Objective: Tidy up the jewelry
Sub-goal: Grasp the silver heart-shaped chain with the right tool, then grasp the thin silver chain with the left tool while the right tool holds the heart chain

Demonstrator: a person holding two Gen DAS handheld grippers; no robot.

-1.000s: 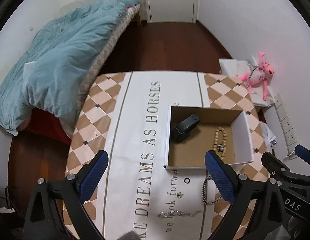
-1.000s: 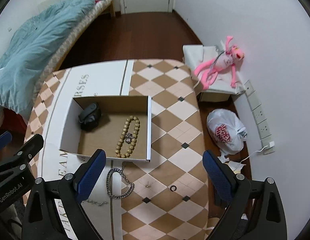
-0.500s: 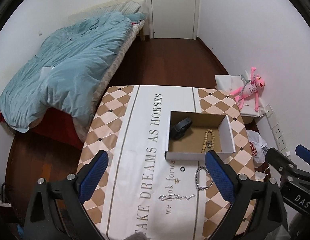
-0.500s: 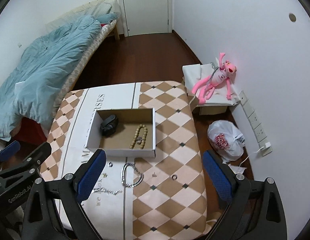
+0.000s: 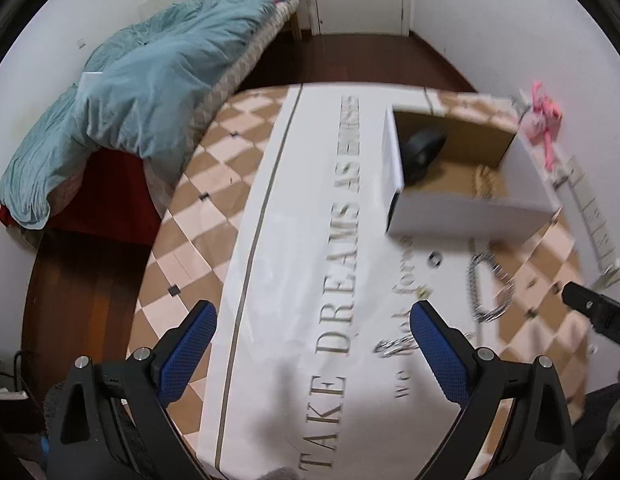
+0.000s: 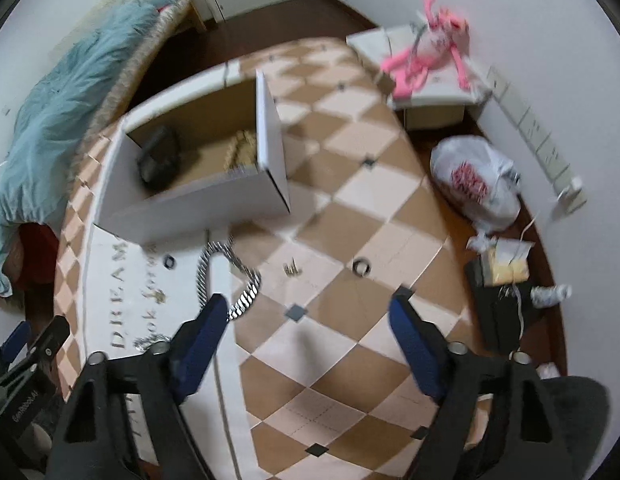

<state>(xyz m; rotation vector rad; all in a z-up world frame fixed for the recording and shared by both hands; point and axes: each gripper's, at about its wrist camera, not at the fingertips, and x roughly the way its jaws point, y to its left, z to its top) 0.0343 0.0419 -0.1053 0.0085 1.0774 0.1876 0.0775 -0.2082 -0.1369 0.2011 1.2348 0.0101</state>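
A white cardboard box (image 5: 469, 216) (image 6: 198, 208) stands on the checkered table and holds a black object (image 5: 421, 148) (image 6: 160, 156) and a beaded bracelet (image 5: 483, 178) (image 6: 242, 150). In front of it lie a thick silver chain (image 5: 487, 288) (image 6: 230, 276), a thin silver bracelet (image 5: 389, 348) (image 6: 150, 342), a small gold piece (image 5: 423, 291) (image 6: 160, 297), two dark rings (image 6: 170, 262) (image 6: 361, 267) and small gold studs (image 6: 292, 268). My left gripper (image 5: 313, 336) is open and empty above the lettered cloth. My right gripper (image 6: 306, 328) is open and empty, its left finger beside the chain.
A bed with a blue duvet (image 5: 142, 80) stands left of the table. A pink plush toy (image 6: 429, 52) lies on a low white stand at the right wall. A white plastic bag (image 6: 473, 184) and clutter (image 6: 505, 280) lie on the floor at the right.
Both grippers rose away from the table half a second ago, then dropped back low and close to it. Now the view is blurred and tilted. The jewelry has not moved.
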